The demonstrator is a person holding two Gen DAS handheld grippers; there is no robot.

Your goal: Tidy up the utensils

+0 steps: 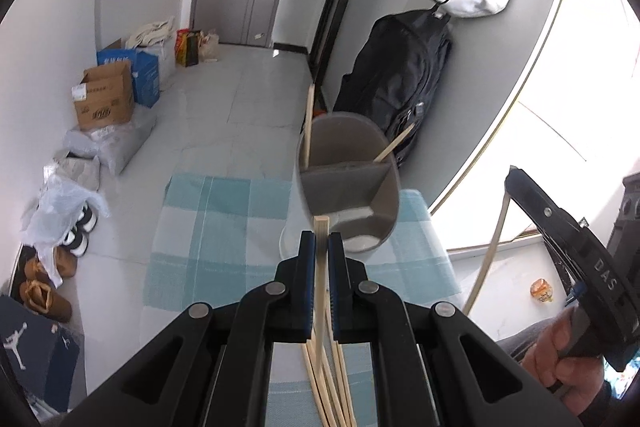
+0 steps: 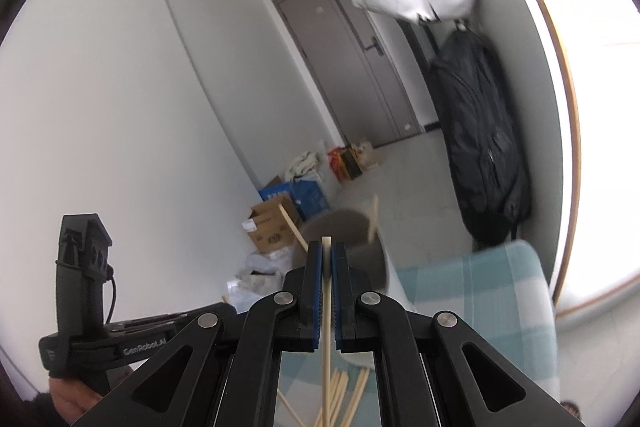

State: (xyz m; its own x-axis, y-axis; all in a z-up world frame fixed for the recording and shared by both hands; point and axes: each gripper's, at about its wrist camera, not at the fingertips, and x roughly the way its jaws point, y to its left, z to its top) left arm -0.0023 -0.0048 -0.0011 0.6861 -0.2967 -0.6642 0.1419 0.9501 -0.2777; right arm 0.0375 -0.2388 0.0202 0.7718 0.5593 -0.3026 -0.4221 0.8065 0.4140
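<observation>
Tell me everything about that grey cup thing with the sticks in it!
The grey holder is an oval tub, plastic-looking and matte, standing upright on a white base at the far edge of the blue checked cloth. Grey walls split its inside into compartments. Two pale wooden chopsticks lean in the back compartment, poking above the rim. No hand-held gripper touches it.

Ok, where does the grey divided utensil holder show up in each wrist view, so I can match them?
Left wrist: grey divided utensil holder at centre, just beyond the left gripper, seen from above, two chopsticks leaning inside.
Right wrist: the holder is low at centre, blurred, partly behind the right gripper.
Shared landmark: the black backpack hanging on the wall, right of the holder in both.
</observation>
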